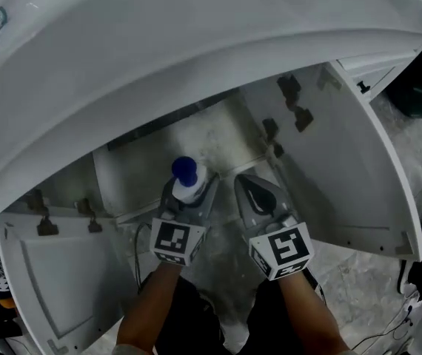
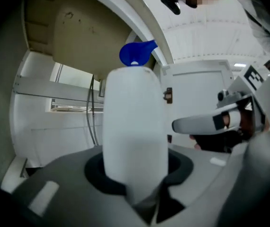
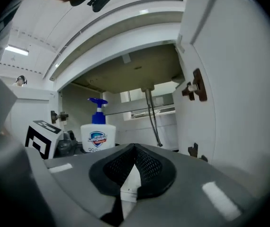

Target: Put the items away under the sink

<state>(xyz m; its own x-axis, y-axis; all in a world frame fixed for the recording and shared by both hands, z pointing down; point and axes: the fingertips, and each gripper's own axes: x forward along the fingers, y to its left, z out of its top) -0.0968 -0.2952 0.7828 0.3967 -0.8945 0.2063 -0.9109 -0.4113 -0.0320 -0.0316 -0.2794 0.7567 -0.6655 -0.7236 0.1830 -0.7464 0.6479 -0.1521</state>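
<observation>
We see the left gripper point(image 1: 191, 198) pinching a white pump soap bottle point(image 1: 189, 187) around its body. Its jaws stand partly spread to the bottle's width, with the dark pads against both sides. The bottle is upright with its blue pump head point(image 1: 184, 170) on top, held at the mouth of the open cabinet under the sink. Just to its right, the right gripper point(image 1: 259, 194) has its jaws pressed together at the tips. Its own view shows only a pale sliver in the slit behind them, and we cannot tell what that is.

The right gripper view alone shows the bottle's front label with a shield mark point(image 3: 97, 137), the left gripper's marker cube point(image 3: 42, 138) beside it, and thin hoses point(image 3: 151, 117) hanging down at the far back of the cabinet. The left gripper view shows the bottle only as a blank white back. Only the head view shows both cabinet doors swung open, the left door point(image 1: 55, 272) and the right door point(image 1: 344, 161), under the white sink rim point(image 1: 196, 58).
</observation>
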